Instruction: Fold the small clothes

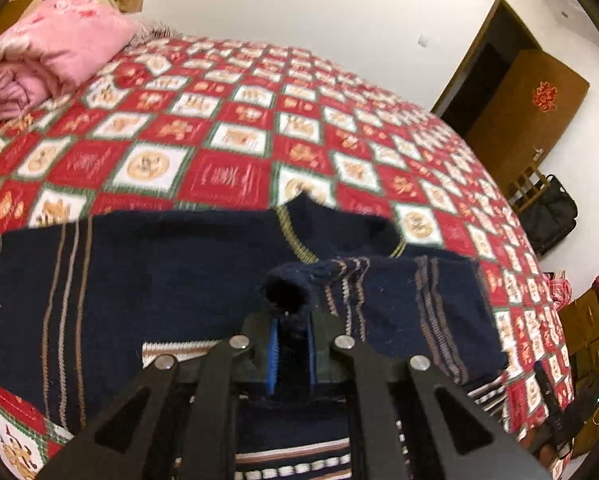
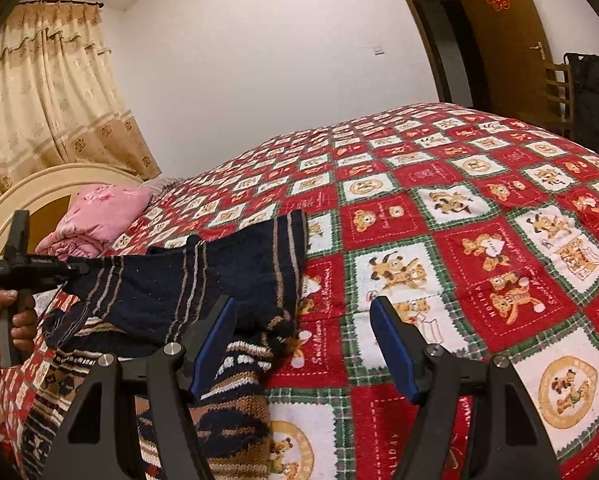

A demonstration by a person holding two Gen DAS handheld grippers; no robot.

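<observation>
A small navy knit sweater with tan stripes and a patterned hem lies on the red patchwork bed; it also shows in the right wrist view. My left gripper is shut on the sweater's sleeve cuff and holds it over the sweater's body. In the right wrist view the left gripper shows at the left, lifting the sleeve. My right gripper is open and empty, its left finger over the sweater's hem edge, its right finger over bare bedspread.
A red and white bear-print bedspread covers the bed. A folded pink quilt lies by the headboard. A brown door, a chair with a black bag and curtains stand around the bed.
</observation>
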